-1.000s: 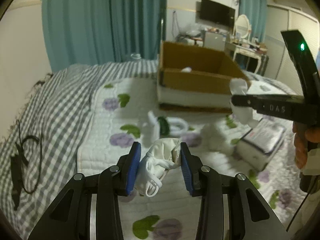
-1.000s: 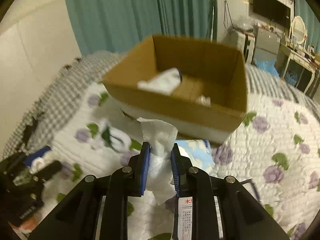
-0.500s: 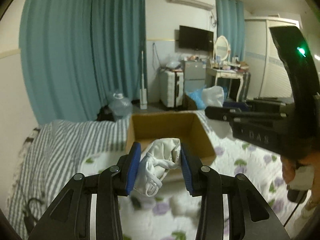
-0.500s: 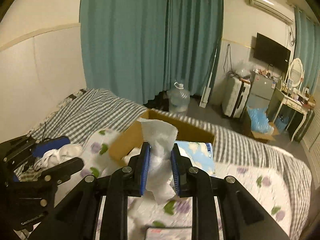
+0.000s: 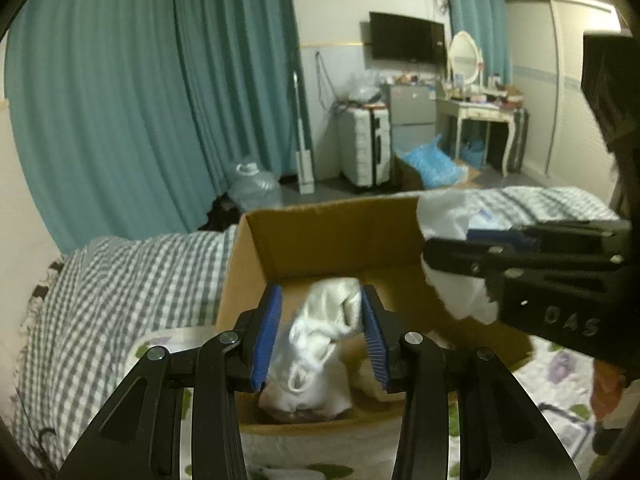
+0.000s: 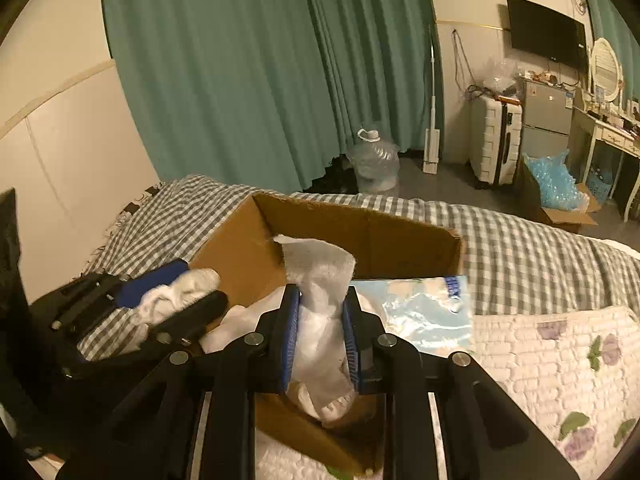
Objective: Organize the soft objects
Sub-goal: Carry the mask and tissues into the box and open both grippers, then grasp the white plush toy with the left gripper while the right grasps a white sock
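Drop-off step: over the cardboard box (image 5: 320, 248), left hand-held gripper (image 5: 321, 334) clamps white cloth (image 5: 320, 344), right hand-held gripper (image 6: 320, 334) clamps tissue (image 6: 320, 280); next, I judge, both must release.

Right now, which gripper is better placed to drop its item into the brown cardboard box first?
Left, probably. The left gripper holds its white cloth bundle over the brown cardboard box interior; the right gripper pinches a white tissue nearer the box's corner.
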`<state>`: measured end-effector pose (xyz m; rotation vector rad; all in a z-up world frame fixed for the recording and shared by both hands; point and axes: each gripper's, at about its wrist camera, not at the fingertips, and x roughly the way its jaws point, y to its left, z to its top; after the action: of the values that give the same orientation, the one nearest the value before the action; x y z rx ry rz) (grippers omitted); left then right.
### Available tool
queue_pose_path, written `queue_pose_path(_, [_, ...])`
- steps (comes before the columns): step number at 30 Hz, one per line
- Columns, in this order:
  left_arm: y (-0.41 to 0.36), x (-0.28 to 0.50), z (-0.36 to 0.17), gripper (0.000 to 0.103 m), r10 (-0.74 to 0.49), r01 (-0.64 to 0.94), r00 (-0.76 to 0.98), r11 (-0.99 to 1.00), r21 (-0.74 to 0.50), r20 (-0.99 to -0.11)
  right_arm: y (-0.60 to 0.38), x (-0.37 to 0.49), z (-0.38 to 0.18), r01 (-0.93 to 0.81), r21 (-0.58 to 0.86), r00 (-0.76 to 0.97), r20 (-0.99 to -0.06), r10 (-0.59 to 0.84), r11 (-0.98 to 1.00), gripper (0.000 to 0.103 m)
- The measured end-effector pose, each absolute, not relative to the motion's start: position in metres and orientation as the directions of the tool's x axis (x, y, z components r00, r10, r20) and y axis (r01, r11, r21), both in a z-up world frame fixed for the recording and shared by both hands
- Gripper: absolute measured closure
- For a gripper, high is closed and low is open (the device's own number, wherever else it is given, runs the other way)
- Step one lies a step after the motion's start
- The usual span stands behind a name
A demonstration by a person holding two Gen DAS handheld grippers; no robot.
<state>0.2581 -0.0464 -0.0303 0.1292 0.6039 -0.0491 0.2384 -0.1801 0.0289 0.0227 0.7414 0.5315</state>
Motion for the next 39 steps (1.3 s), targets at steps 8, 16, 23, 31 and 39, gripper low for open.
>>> queue_pose_path(8, [-0.039,0.249,-0.03,0.03,0.046,0.037,0.831,0.99,0.139,-0.555,-0.174,0.231,0.034,-0.424,0.17,0.67,-0.602,0.434,0.89,0.037])
queue_pose_path(16, [-0.022,0.187,0.027,0.03,0.021,0.031,0.878,0.994,0.101,-0.479,-0.189,0.181,0.091,-0.362,0.103,0.745,-0.565,0.354,0.927,0.018])
queue_pose_path(23, [0.001,0.1,0.097,0.013,0.003,0.021,0.941,0.997,0.068,-0.339,-0.185,0.095,0.171,-0.361,-0.013,0.815,-0.491,0.308,0.933,0.007])
queue_pose_path(31, [0.031,0.053,0.095,0.012,0.058,-0.044,0.939,0.998,0.047,-0.34,-0.175,0.021,0.182,-0.379,-0.063,0.823,-0.479,0.305,0.923,0.004])
queue_pose_path(39, [0.04,0.07,0.007,0.012,0.052,-0.038,0.88,0.999,0.039,-0.472,-0.159,0.033,0.059,-0.37,0.065,0.703,-0.632,0.325,0.927,0.004])
